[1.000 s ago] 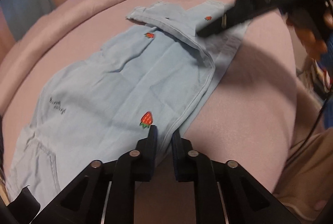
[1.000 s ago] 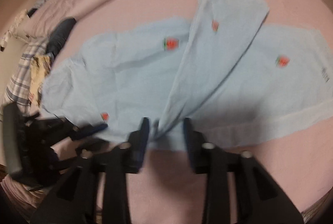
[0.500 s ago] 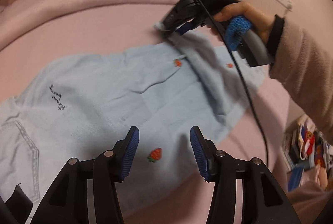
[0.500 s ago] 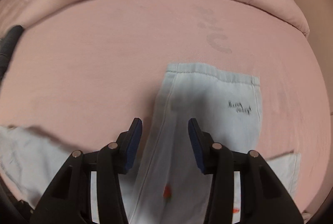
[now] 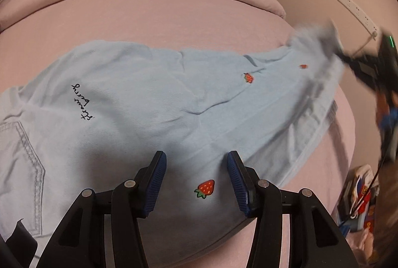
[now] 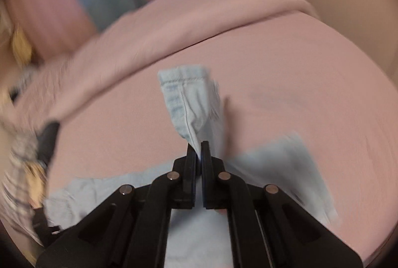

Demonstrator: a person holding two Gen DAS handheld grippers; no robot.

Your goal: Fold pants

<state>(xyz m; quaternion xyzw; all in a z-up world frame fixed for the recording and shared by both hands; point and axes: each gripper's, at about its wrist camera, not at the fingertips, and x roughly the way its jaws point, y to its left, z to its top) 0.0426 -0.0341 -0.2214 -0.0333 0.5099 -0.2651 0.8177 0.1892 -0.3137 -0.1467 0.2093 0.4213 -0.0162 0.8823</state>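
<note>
- Light blue denim pants [image 5: 154,103] with small red strawberry patches lie spread across a pink bed [image 5: 174,19].
- The left gripper [image 5: 196,171] hovers over the pants near a strawberry patch [image 5: 205,188], its blue-padded jaws apart and holding nothing.
- The right gripper [image 6: 198,151] is clamped on a hemmed pant leg end [image 6: 191,98], lifting it above the bed.

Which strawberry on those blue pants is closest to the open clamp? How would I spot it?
Start at the pink bed and find the light blue pants spread across it. Follow them to the open left gripper; the strawberry lies between its blue fingers. It looks larger than the others, with green leaves.
</note>
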